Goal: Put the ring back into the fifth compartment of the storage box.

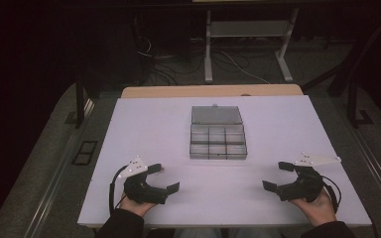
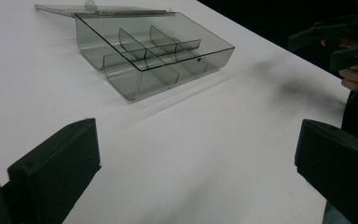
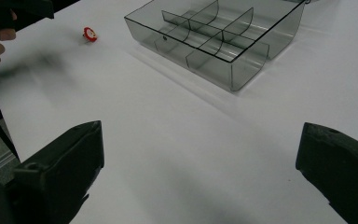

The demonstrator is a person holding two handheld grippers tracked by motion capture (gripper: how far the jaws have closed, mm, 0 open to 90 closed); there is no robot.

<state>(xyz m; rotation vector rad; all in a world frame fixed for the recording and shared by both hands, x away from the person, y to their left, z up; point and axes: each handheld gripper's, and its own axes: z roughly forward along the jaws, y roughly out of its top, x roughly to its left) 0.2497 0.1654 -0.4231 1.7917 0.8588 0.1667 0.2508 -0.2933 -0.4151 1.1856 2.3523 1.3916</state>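
Dark room with cables and a stand leg on the floor is sitting behind a white table [image 1: 144,124], seen from the high view. Going left to right: lower left of that frame, the left gripper [image 1: 162,178] is resting on the table in the person's hand, jaws standing wide, nothing between them. A small red object [image 3: 90,33] is lying on the white surface upper left in the right gripper view, just beside the left gripper; too small to say what it is. Centre of the high view, the clear compartment box [image 1: 218,141] is sitting with its lid [image 1: 216,115] folded flat open behind it, well apart from both grippers. Dividers are showing, compartments looking empty. Lower right, the right gripper [image 1: 278,176] is resting likewise, jaws wide, gripping nothing.

Handling guess: the box is looking like thin hard plastic, so light, stiff, smooth and likely sliding easily on the table; could crack under a hard squeeze. Best hold is probably on an outer side wall or the front rim, jaws straddling the wall, not the thin dividers. The lid is probably best taken by its far-edge tab.
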